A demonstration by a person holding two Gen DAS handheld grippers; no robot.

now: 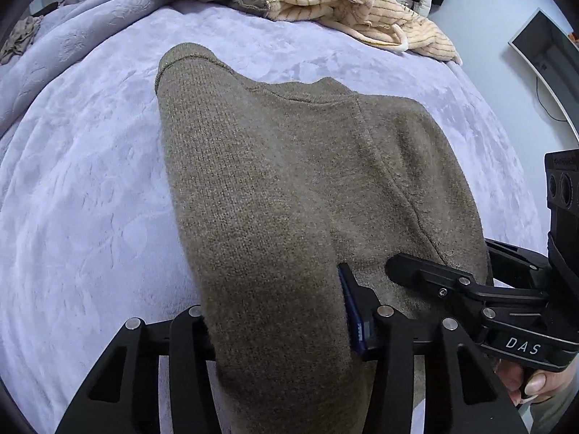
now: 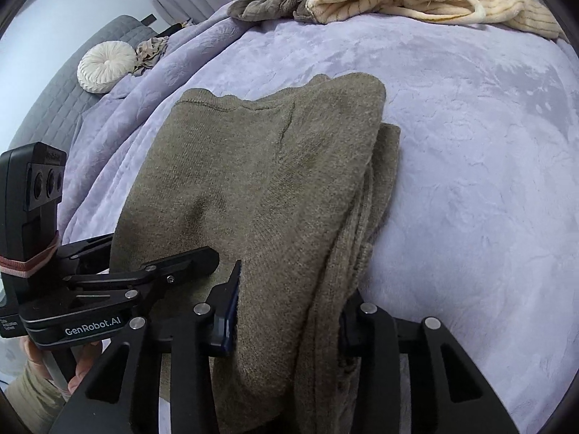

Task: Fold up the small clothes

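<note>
Right under your left gripper (image 1: pixel 278 325) a thick fold of the olive-brown knitted sweater (image 1: pixel 289 188) bulges up between its fingers; the blue pad of one finger (image 1: pixel 353 311) lies against the knit, and the other finger is buried under the cloth, so you are clamped on that near edge. Your right gripper (image 2: pixel 289 322) does the same a little further along the same edge: one blue pad (image 2: pixel 231 303) presses the fold from one side, the other finger sits against the bunched layers on the far side. Both sets of jaws grasp the sweater's near hem, side by side and close together.

From the left wrist view, your right gripper's black fingertip rests on top of the knit, just beside the left gripper. Your hand (image 1: pixel 532 379) shows at the lower corner on its handle.

Beyond the grippers, the sweater lies folded lengthwise on the lilac bedspread (image 1: pixel 90 181), stretching away from you. At the far end of the bed sits a heap of cream striped and grey-brown clothes (image 1: pixel 325 0), well apart from it. A round white cushion (image 2: pixel 105 68) rests off to the side.
</note>
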